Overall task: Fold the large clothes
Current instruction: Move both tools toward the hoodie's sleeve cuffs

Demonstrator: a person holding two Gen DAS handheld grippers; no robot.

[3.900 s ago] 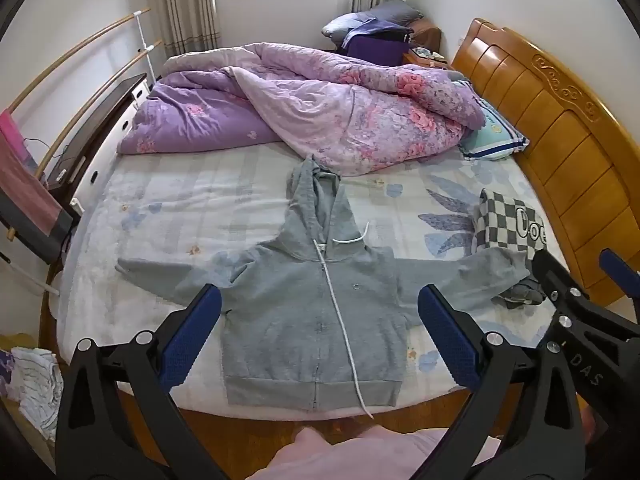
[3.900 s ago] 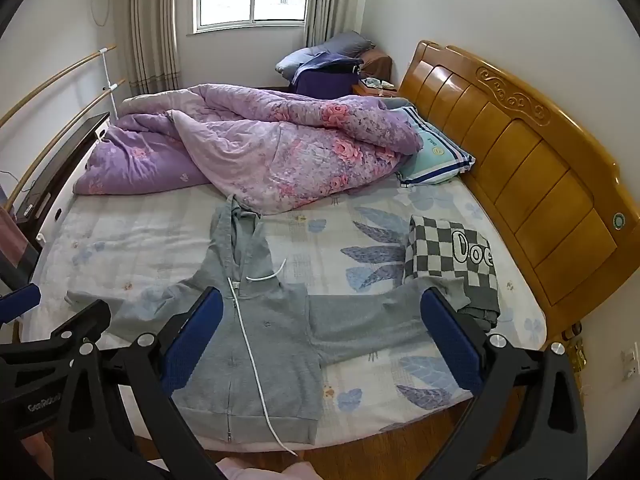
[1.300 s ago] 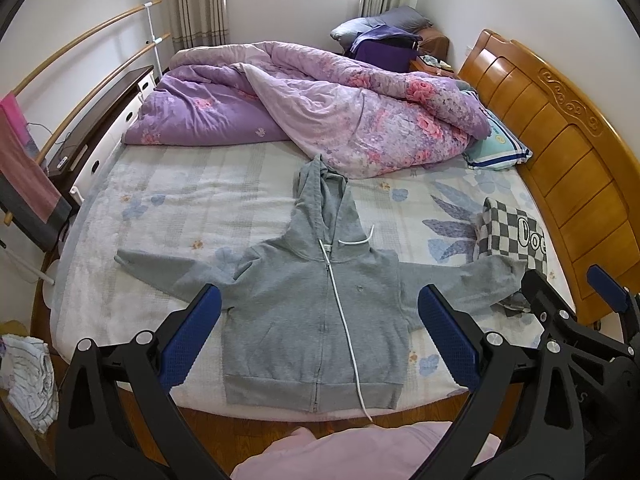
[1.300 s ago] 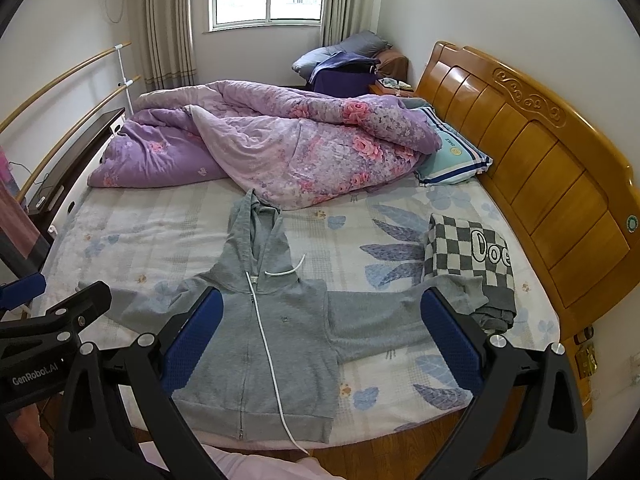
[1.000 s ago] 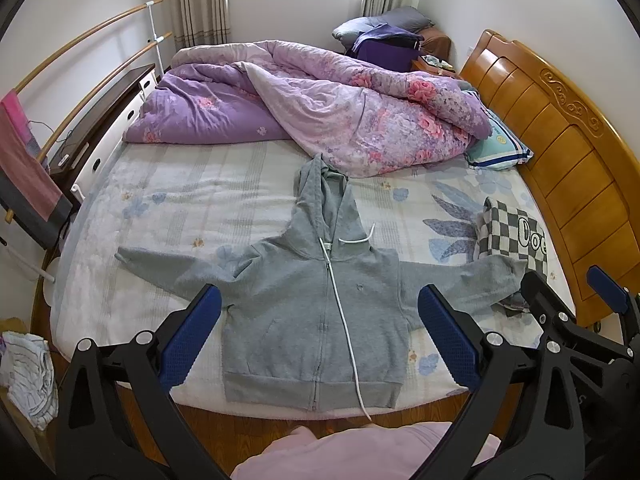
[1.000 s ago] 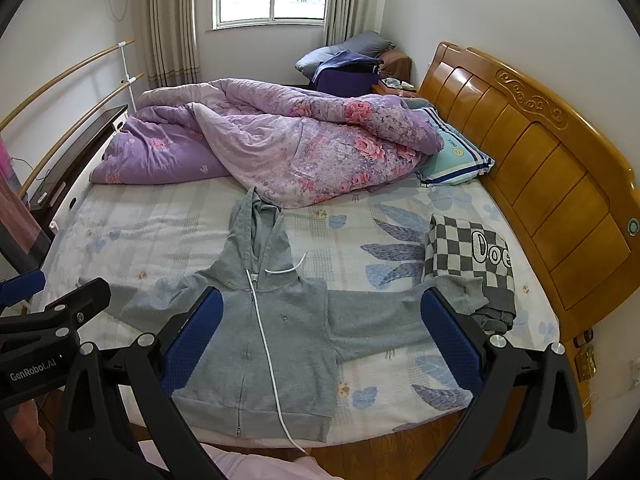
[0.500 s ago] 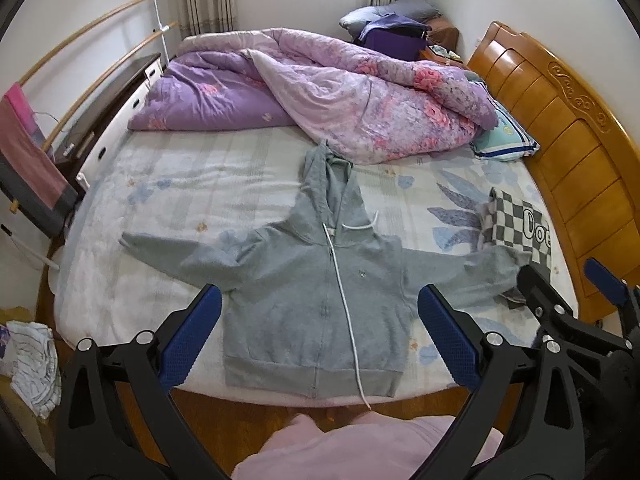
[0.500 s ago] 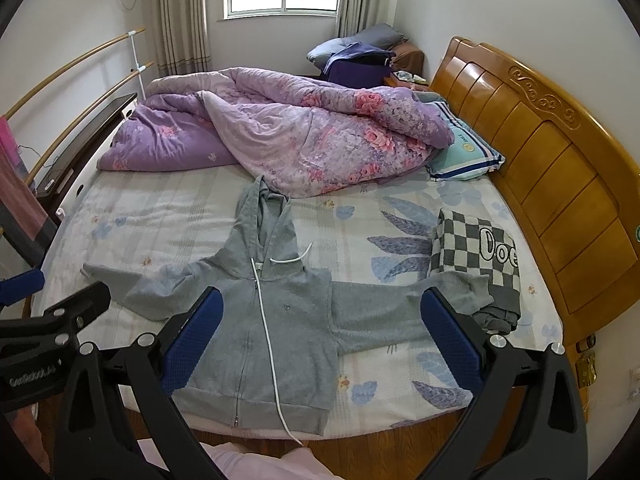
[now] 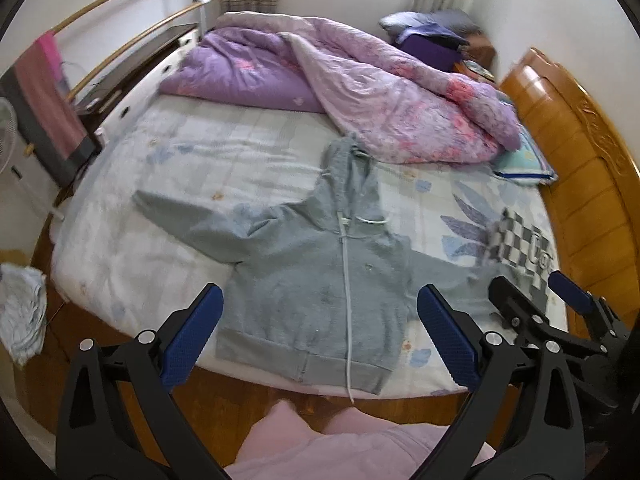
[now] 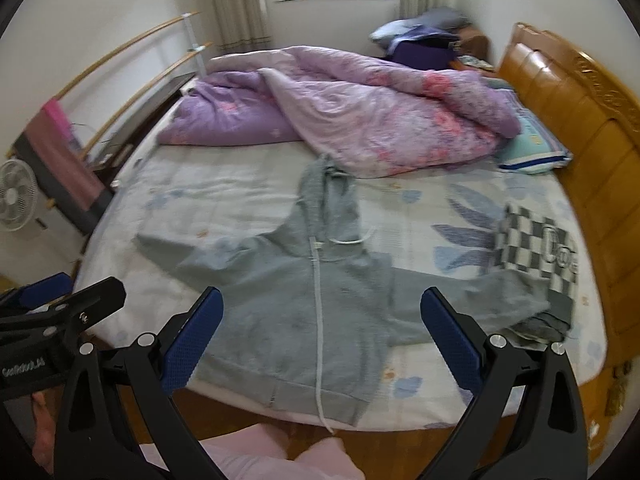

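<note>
A grey zip-up hoodie (image 9: 316, 272) lies flat on the bed, front up, sleeves spread to both sides, hood pointing toward the quilt; it also shows in the right wrist view (image 10: 304, 304). Its right sleeve end rests by a folded black-and-white checkered garment (image 10: 536, 244). My left gripper (image 9: 320, 336) is open and empty, held above the hoodie's hem at the near bed edge. My right gripper (image 10: 320, 340) is open and empty, also above the hem. The right gripper shows at the lower right of the left wrist view (image 9: 536, 304).
A rumpled purple floral quilt (image 9: 360, 92) fills the far half of the bed. A wooden headboard (image 9: 592, 168) runs along the right. A pillow (image 10: 532, 152) lies by it. A rail with a hanging towel (image 9: 44, 92) and a fan (image 10: 16, 196) stand at the left.
Both grippers have swung left and tilted downward, so the hoodie sits more to the centre-right and the left rail and fan have come into view. The hoodie has not moved.
</note>
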